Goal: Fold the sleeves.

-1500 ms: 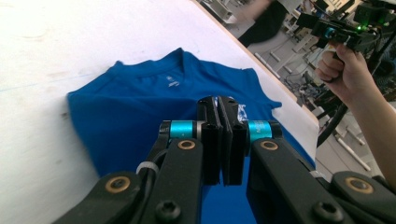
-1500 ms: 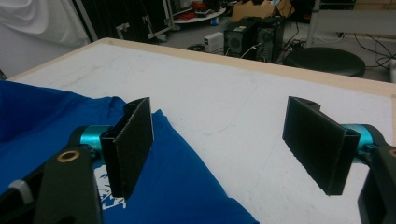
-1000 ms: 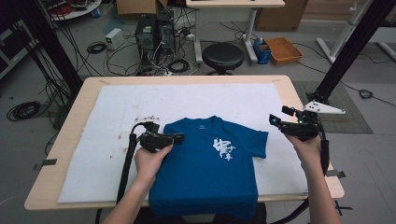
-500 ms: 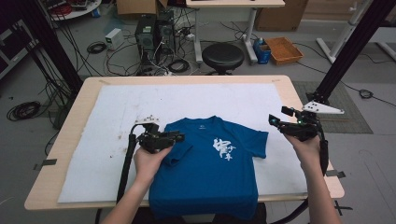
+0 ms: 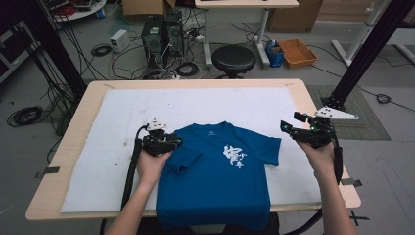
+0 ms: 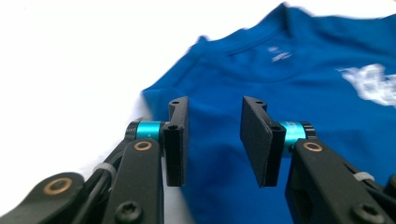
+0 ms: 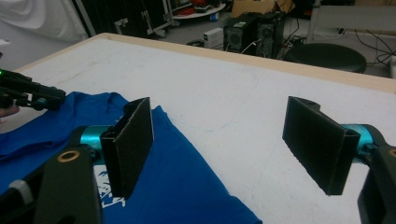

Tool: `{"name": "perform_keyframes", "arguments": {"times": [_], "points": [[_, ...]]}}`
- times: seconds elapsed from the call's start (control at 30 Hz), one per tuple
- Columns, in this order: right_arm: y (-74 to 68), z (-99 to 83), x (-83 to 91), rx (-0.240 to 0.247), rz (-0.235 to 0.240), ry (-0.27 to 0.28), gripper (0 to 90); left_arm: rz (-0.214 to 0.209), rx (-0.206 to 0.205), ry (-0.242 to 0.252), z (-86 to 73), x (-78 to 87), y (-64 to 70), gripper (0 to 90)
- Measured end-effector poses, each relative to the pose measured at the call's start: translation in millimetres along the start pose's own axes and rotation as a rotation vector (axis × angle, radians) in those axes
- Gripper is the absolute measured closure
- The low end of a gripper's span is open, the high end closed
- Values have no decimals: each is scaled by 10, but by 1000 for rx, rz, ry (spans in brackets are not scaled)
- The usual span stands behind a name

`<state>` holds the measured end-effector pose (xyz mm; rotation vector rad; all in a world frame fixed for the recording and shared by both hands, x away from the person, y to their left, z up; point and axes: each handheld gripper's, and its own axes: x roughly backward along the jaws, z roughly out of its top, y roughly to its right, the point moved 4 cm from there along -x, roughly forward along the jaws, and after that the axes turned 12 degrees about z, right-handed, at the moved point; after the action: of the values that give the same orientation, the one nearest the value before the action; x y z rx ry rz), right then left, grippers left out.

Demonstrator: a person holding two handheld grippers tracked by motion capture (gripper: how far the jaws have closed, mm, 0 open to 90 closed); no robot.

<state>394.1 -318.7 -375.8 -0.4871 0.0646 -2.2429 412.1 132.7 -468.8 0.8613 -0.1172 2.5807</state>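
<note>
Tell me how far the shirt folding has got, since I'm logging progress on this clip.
Early stage. Done: the left sleeve of the blue T-shirt already lies folded in over the body. In hand: the left claw sits open right by that fold, with nothing between its jaws. Left: the right sleeve is flat and spread, with the right claw open beside it, and the body is unfolded, its hem hanging over the table edge.

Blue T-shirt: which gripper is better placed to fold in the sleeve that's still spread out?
Right. The right gripper, jaws open, hovers beside the flat sleeve of the blue T-shirt; the left gripper is at the opposite, folded sleeve.
</note>
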Motion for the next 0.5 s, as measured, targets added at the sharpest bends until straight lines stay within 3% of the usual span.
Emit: {"name": "perform_keyframes", "arguments": {"times": [0.03, 0.07, 0.13, 0.23, 0.33, 0.37, 0.5], "points": [[2, -3, -3, 1, 0, -3, 244, 8, 16, -12, -10, -36, -19, 627], [-2, -7, -11, -1, 2, -6, 244, 25, 13, -23, -23, -63, -50, 717], [-2, -8, -14, 6, 1, -8, 244, 43, 34, -18, -16, -65, -71, 771], [2, -11, -12, 1, -1, -8, 244, 64, 51, 8, 7, -32, -88, 772], [4, -12, -5, -4, -1, -6, 244, 25, 45, 32, 47, 65, -34, 743], [7, -11, -3, 0, 0, -3, 244, 6, 20, 36, 59, 108, -2, 721], [13, -13, 0, -6, -7, -4, 245, -69, -18, 33, 44, 265, 171, 545]]}}
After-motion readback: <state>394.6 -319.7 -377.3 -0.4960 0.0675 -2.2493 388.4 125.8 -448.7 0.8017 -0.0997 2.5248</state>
